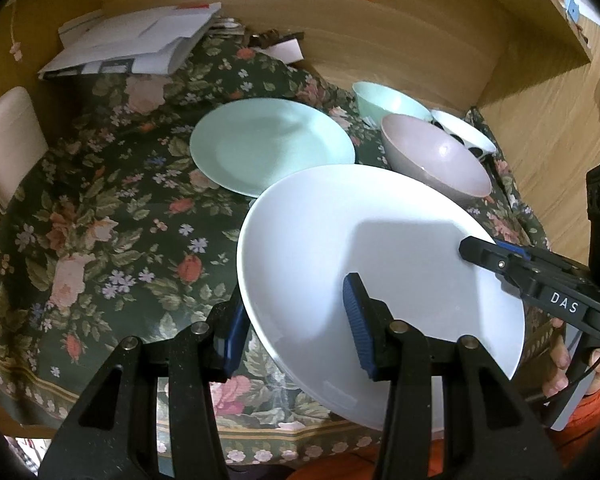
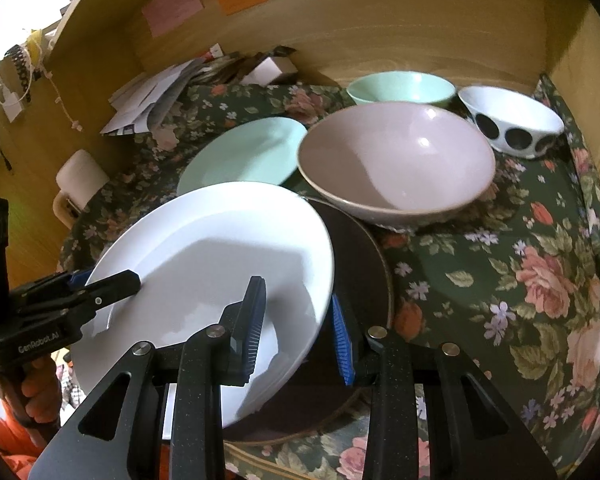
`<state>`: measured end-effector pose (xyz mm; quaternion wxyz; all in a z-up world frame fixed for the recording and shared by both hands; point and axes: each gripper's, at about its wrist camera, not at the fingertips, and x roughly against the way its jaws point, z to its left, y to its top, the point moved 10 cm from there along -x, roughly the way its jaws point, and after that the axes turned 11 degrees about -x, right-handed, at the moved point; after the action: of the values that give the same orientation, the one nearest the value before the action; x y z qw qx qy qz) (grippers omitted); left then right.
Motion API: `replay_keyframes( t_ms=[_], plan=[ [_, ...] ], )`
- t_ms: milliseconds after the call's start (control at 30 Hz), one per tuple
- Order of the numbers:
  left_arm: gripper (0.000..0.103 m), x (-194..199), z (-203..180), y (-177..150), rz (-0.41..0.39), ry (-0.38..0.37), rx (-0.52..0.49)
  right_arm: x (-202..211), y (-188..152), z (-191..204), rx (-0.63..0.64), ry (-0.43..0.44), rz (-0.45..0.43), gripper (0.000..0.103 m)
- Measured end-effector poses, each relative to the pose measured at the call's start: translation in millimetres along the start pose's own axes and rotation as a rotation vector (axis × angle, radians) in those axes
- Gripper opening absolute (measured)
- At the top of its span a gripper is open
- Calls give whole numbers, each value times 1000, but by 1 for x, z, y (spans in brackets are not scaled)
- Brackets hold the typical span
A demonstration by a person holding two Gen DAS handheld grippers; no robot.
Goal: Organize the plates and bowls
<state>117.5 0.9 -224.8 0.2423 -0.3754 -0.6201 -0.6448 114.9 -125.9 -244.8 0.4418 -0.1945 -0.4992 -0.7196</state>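
White plate (image 1: pixel 320 248): you hold it tilted above the floral cloth, its near edge low toward you; it is the landmark for every line below. In the right wrist view it shows at (image 2: pixel 204 248).
Left gripper (image 1: pixel 296 324): your fingers straddle the white plate's near-left rim, one blue pad under the edge and one over the inner face, clamped on it.
Right gripper (image 2: pixel 300 328): your fingers sit astride the white plate's right rim, one pad on the inner face and one behind the edge; you grip the plate there as well. The left wrist view shows this tool reaching onto the plate from the right.
Dark round mat (image 2: pixel 360 264): directly beneath and to the right of the white plate, partly hidden by it.
Pink bowl (image 2: pixel 396 160): just behind the white plate, upright on the cloth, at the far edge of the dark mat; whether it touches the mat you cannot tell.
Mint plate (image 1: pixel 272 144): behind the white plate and to the left, flat on the cloth.
Mint bowl (image 2: pixel 400 88): farther back than the pink bowl, near the wooden wall.
Spotted bowl (image 2: pixel 512 120): white with black dots, far right behind the white plate, beside the mint bowl.
Floral cloth (image 1: pixel 100 208): dark green with roses, spread under everything.
Papers (image 1: pixel 140 40): a loose stack at the far left corner, well apart from the white plate.
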Motion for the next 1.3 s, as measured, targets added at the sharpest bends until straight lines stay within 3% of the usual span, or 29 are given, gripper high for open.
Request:
replay_keyframes(
  t_ms=[567, 1100, 1300],
  plan=[
    [45, -25, -2, -9, 74, 2, 7, -19, -4, -13, -29, 7, 36, 29],
    [46, -32, -7, -5, 84, 9, -21, -12, -5, -18, -7, 0, 57, 31],
    [46, -33, -8, -3, 80, 11, -29, -1, 1, -25, 0, -39, 8, 33]
  ],
)
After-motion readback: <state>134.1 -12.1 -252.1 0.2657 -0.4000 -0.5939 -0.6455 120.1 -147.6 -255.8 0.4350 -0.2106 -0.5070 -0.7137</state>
